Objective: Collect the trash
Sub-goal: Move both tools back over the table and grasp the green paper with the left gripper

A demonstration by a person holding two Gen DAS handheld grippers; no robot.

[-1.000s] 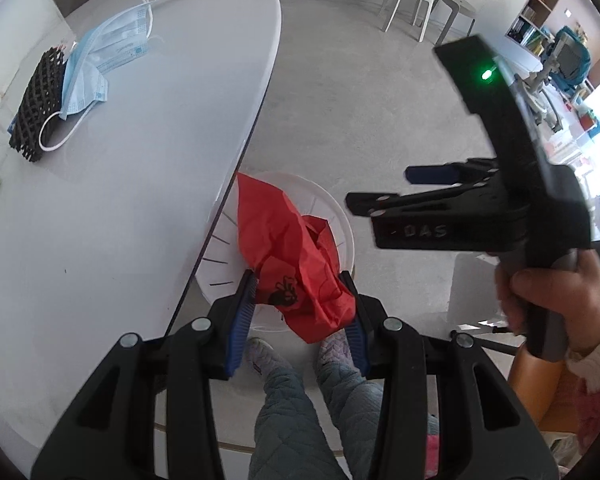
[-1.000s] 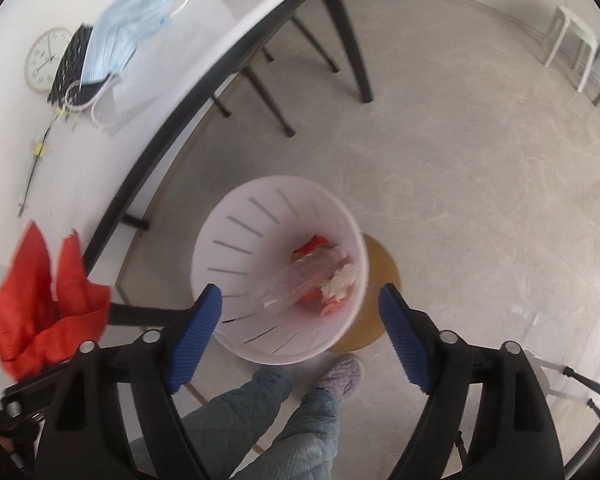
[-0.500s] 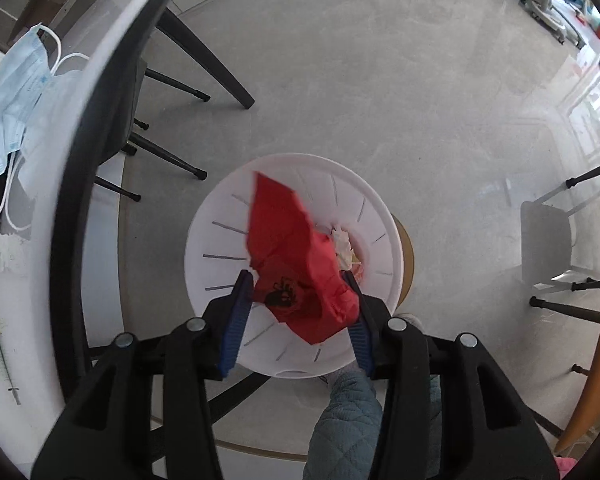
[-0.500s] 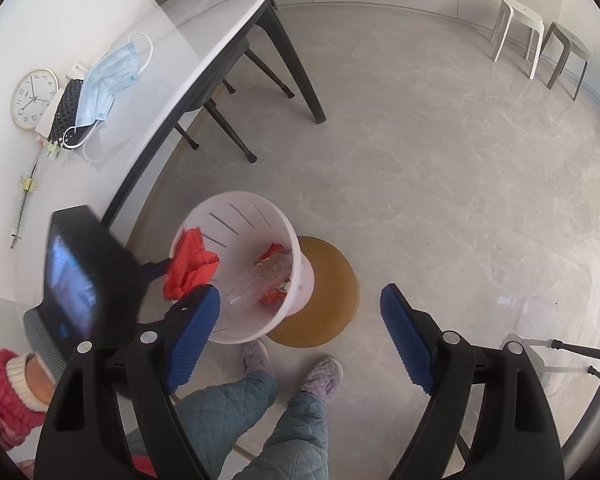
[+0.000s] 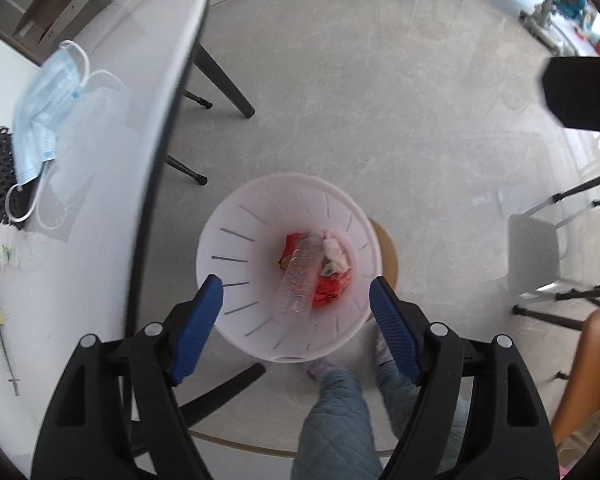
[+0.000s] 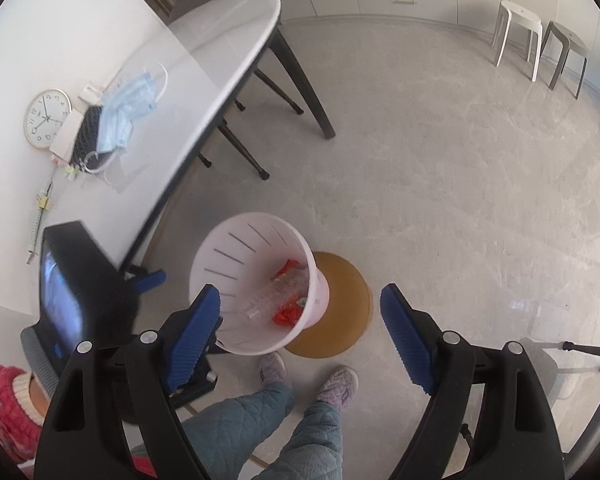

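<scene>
A white slotted trash bin (image 5: 236, 248) stands on the floor beside the white table (image 5: 112, 184); it also shows in the right wrist view (image 6: 228, 264). Inside lie a clear plastic bottle (image 5: 300, 280), red wrappers (image 5: 332, 288) and a crumpled white tissue (image 5: 334, 250). My left gripper (image 5: 296, 320) is open and empty right above the bin. My right gripper (image 6: 300, 332) is open and empty, higher up over the bin's near side. Blue face masks (image 5: 44, 112) lie on the table, partly over a black mesh item (image 5: 0, 176).
A round wooden stool (image 6: 340, 304) stands beside the bin. The person's legs and slippers (image 6: 332, 388) are below. A wall clock (image 6: 46, 118) lies on the table. Black table legs (image 5: 224, 84), two stools (image 6: 540, 36) at the back, a chair (image 5: 540, 256) at right.
My left gripper has opened and the red paper it held has dropped into the bin. The right gripper has risen and pulled back a little.
</scene>
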